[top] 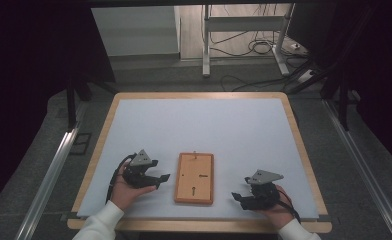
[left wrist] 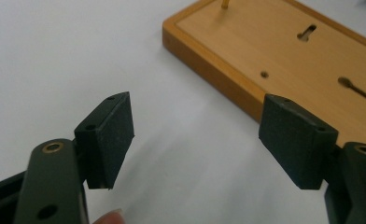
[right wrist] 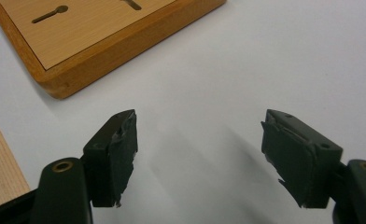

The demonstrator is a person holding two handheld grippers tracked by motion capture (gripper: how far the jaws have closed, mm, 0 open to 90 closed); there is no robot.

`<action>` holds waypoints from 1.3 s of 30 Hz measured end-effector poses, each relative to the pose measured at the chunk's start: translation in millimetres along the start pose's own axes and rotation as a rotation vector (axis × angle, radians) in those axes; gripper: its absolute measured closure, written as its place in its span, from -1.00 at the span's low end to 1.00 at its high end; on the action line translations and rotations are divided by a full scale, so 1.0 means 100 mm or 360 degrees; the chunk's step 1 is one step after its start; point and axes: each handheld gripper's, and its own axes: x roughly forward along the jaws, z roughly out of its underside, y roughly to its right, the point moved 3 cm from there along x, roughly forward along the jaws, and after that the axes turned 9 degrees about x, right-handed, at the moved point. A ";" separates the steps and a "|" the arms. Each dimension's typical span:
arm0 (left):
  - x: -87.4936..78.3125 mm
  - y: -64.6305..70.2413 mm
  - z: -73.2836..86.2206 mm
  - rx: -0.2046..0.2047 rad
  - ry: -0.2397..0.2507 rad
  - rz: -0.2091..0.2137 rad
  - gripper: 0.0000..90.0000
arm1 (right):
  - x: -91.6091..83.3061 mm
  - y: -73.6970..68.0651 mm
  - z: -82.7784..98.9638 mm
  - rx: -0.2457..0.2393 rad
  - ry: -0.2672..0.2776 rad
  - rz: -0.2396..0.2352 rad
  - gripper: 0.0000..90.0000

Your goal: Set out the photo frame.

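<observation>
While the white mat (top: 199, 135) lies bare, a wooden board (top: 194, 178) rests flat near its front edge, between both grippers. Stiff, likely light, it is best pinched across its raised rim. Left gripper (top: 160, 180) and right gripper (top: 238, 196) gape, empty.

High view looks down from above; both gripper views sit close, sharing the wooden board (top: 194, 178).

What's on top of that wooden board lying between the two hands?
The wooden board carries a small brass peg near its far end, two keyhole-shaped slots and a small hole. Nothing else rests on it. Its underside, against the white sheet, is hidden.
</observation>
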 end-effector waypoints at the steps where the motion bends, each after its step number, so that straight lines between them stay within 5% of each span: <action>1: 0.01 0.00 -0.02 0.0001 0.0002 0.0007 -0.42 | 0.00 0.00 0.00 -0.0002 -0.0007 -0.0003 -0.41; 8: 0.13 0.03 -0.23 0.0059 0.0016 0.0056 -0.42 | 0.00 0.02 0.03 -0.0002 -0.0043 0.0004 -0.43; 20: 0.21 -0.01 -0.47 0.0037 0.0094 0.0114 -0.42 | 0.01 0.00 0.02 -0.0016 -0.0049 0.0020 -0.47; 28: 0.30 0.02 -0.62 0.0096 0.0108 0.0155 -0.37 | 0.02 0.02 0.03 -0.0016 -0.0051 0.0039 -0.50; 39: 0.53 0.07 -0.73 0.0157 0.0061 0.0198 -0.20 | 0.02 0.03 0.03 -0.0003 -0.0044 0.0069 -0.52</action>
